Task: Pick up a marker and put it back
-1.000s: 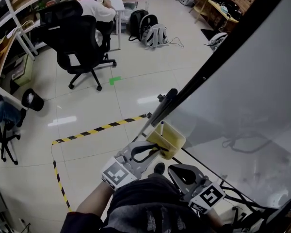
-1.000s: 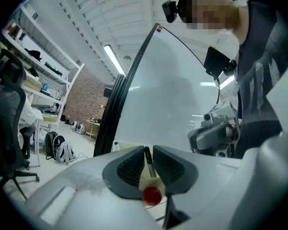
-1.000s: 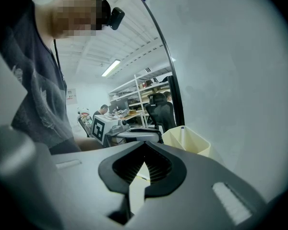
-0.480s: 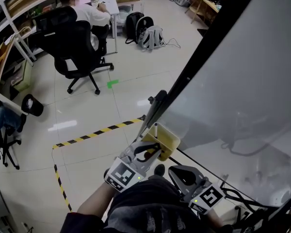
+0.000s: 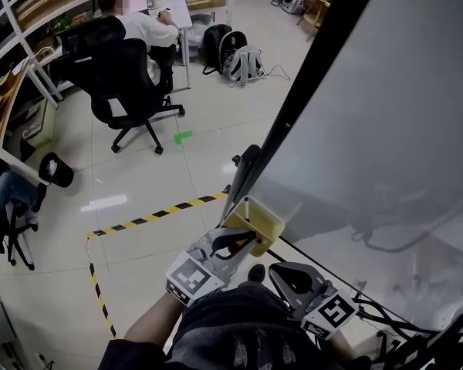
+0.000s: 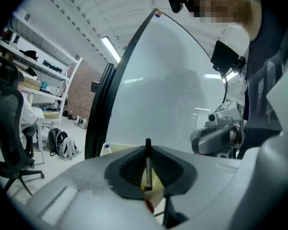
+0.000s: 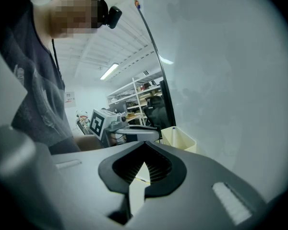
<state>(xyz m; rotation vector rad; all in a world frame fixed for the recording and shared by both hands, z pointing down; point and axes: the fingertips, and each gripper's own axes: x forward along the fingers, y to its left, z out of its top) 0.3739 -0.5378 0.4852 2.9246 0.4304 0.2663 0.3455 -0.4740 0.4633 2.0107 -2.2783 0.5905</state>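
Black and thin, one marker (image 6: pixel 147 152) is standing pinched in the left gripper's (image 6: pixel 147 169) jaws, showing only in its own view, beside the single yellow box (image 5: pixel 256 220) on the whiteboard (image 5: pixel 386 129). The right gripper's (image 7: pixel 143 161) jaws are meeting, empty.

Left gripper (image 5: pixel 245 240): low in the head view at about 6 o'clock, nose aimed toward 2 o'clock, its marker cube (image 5: pixel 189 277) at the rear, facing up.
Left jaws: pressed onto a thin black marker (image 6: pixel 147 163), which stands upright between them in the left gripper view.
Left forearm (image 5: pixel 147 324): bare, rising from 7 o'clock to the gripper.
Right gripper (image 5: pixel 282 271): just beside the left one, at its 4 o'clock, nose aimed toward 10 o'clock.
Right jaws: tips meet, nothing between them.
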